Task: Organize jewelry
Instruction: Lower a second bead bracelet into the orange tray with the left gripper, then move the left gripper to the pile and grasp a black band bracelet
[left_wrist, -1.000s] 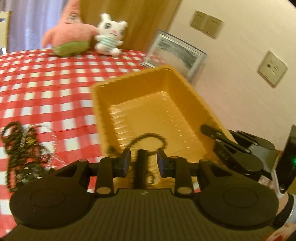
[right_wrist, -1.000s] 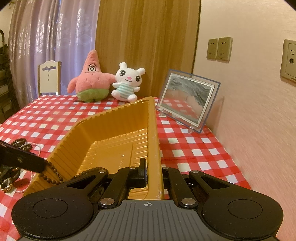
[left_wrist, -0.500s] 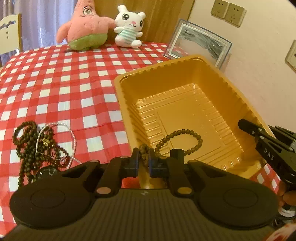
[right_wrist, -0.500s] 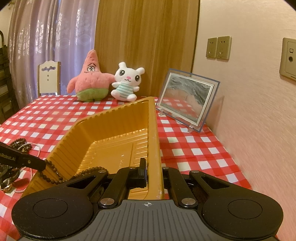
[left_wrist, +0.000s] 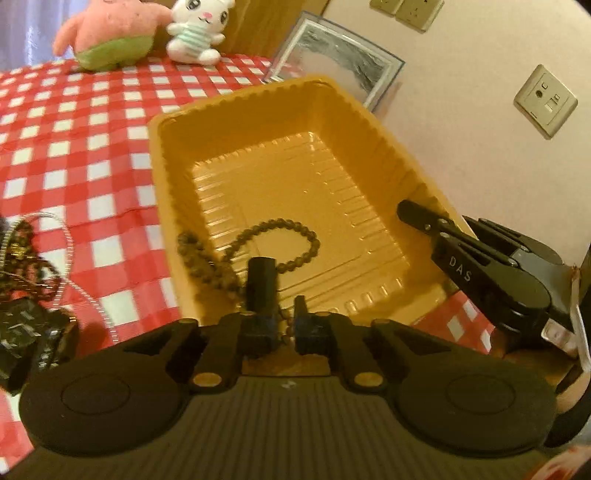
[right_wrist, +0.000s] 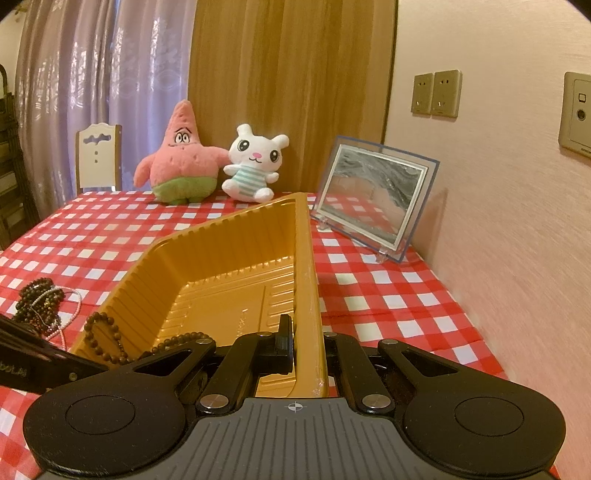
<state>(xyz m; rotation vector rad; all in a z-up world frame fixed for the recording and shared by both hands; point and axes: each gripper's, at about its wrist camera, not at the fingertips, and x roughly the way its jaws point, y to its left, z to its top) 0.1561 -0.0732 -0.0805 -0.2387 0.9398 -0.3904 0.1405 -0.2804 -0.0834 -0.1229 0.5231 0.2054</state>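
Note:
A yellow plastic tray (left_wrist: 236, 99) sits on the red checked tablecloth. A brown bead bracelet (left_wrist: 295, 236) lies looped on the tray floor, with part of it draped over the near left wall. One strand runs between the jaws of my left gripper (left_wrist: 285, 314), which are opening slightly while the pads still touch the beads. My right gripper (right_wrist: 306, 343) is shut on the tray's right wall (right_wrist: 304, 258); its tip (left_wrist: 413, 214) shows at the tray's right rim. The bracelet (right_wrist: 107, 339) also shows in the right wrist view.
A tangle of dark bead strands and a pearl string (left_wrist: 26, 254) lies left of the tray, with a dark sparkly item (left_wrist: 22, 332) near it. Two plush toys (right_wrist: 207, 166) and a framed picture (right_wrist: 373, 206) stand at the back. The wall with sockets runs along the right.
The left gripper's jaws came together around the bead strand and sank toward the tray's near left corner. The bracelet's loop settled on the tray floor. The right gripper kept still.

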